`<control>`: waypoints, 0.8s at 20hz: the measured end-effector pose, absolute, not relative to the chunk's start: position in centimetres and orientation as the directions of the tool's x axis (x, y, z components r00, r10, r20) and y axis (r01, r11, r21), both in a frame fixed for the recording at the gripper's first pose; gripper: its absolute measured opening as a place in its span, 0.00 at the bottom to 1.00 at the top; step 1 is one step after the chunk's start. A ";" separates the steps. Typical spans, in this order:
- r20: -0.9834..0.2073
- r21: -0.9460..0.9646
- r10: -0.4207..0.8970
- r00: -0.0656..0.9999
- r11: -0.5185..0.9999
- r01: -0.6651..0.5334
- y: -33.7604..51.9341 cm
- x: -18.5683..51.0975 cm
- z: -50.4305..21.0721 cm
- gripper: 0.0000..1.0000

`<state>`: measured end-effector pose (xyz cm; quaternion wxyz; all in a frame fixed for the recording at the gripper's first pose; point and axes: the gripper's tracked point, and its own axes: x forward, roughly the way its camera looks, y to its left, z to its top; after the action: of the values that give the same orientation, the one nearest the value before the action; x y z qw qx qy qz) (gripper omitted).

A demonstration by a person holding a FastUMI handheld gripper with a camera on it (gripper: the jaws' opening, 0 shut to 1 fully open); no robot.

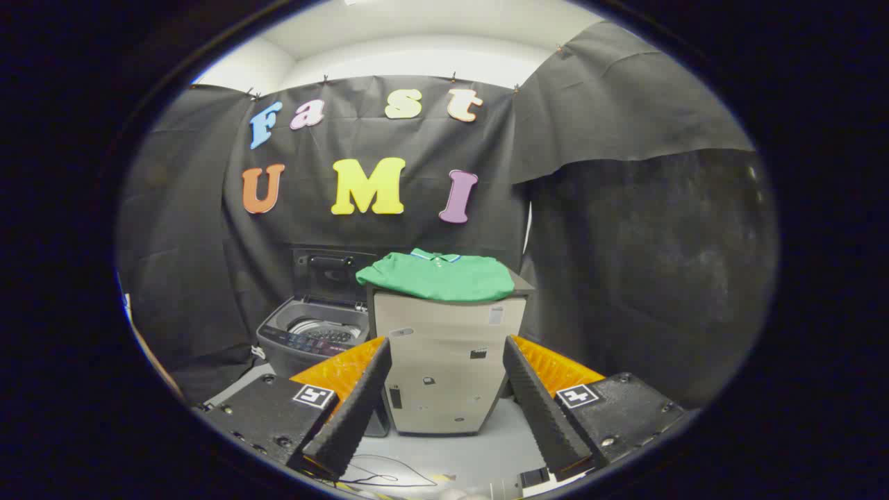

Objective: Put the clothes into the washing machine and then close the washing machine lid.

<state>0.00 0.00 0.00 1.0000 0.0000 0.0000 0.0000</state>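
Green shirt (439,276) lies atop a cabinet (448,368), beyond the wide-spread, empty hand-held gripper (446,389).

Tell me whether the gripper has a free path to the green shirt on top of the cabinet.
Probably yes. The gripper is open, and the green shirt lies uncovered on top of the beige cabinet, beyond the fingers and higher up. Nothing stands between them; it would have to rise and move forward.

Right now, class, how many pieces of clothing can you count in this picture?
1. A green shirt lies folded on top of the beige cabinet, beyond the open jaws of the gripper, beside the open washing machine. More may be hidden inside the drum.
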 end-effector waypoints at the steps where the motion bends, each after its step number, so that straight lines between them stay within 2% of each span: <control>1: -0.003 -0.002 0.001 1.000 1.000 -0.001 0.1 0.0 -0.1 1.00; 16: 0.007 -0.010 0.020 1.000 1.000 -0.020 1.0 0.5 0.8 1.00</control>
<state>0.50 0.95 0.81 0.9999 -0.0050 -0.0037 0.0100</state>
